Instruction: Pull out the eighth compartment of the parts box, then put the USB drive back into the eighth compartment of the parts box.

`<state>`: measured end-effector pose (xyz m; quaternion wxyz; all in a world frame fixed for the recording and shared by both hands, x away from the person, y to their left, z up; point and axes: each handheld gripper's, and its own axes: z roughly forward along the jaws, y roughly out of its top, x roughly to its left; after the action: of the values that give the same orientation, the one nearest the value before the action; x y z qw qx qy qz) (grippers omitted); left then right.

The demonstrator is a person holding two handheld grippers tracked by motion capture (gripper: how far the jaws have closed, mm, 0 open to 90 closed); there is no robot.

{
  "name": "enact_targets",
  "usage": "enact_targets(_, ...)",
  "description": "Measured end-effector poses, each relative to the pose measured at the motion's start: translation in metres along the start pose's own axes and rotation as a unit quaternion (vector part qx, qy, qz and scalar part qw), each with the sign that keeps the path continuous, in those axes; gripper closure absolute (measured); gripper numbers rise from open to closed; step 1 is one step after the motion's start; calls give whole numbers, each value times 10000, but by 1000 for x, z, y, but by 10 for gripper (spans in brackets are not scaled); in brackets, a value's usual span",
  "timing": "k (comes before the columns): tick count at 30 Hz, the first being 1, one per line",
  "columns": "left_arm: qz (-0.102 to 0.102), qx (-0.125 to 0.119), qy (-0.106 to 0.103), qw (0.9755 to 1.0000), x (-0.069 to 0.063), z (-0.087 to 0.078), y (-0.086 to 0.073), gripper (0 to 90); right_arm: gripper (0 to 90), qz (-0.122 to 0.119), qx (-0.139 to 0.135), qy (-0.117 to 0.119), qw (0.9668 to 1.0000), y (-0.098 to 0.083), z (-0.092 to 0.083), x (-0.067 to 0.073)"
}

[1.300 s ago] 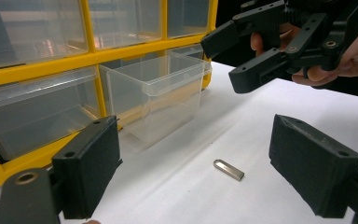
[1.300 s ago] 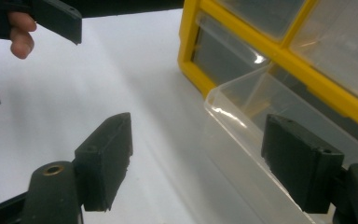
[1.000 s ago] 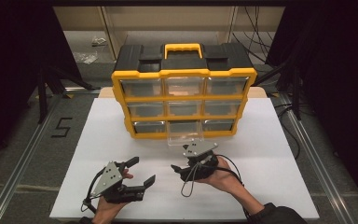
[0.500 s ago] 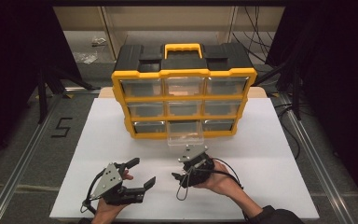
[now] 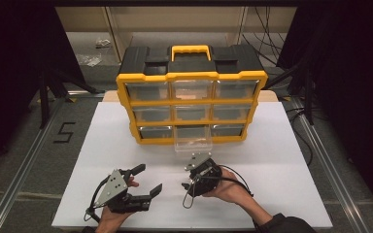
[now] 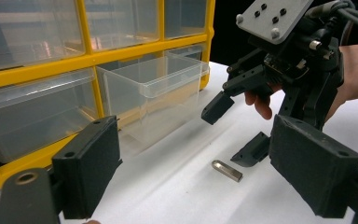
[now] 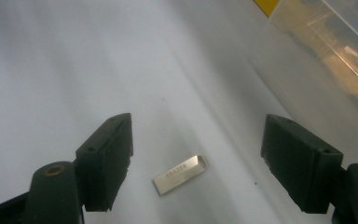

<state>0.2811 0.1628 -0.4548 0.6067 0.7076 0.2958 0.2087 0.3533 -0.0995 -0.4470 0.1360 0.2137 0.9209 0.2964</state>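
Metal stick (image 7: 181,174) flat between right tongs' (image 7: 198,163) spread jaws.

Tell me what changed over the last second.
The right hand-held gripper drew back from the pulled-out drawer toward the person, its jaws open over the metal USB stick on the table. The left hand-held gripper, organizer and drawer stayed put.

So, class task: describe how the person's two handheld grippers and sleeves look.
Both the left gripper and the right gripper are black, each with two blocky jaws faced with dark, rough-looking pads. Each carries a grey three-cornered plate studded with dark screws. A thin black cable loops from the right gripper. A dark sleeve covers the right forearm.
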Motion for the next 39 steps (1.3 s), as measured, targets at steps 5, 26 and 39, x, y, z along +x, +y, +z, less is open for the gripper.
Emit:
enact_targets(5, 5, -6, 0, 10000, 0, -1, 0, 159, 264, -51, 120, 33, 9999, -1, 4, 0)
enact_targets(26, -3, 1, 16, 10000, 0, -1, 0, 159, 286, -78, 481, 138, 9987, -7, 17, 0)
enact_targets(39, 13, 8, -2, 10000, 0, -1, 0, 159, 320, 21, 597, 61, 9982, -11, 23, -3)
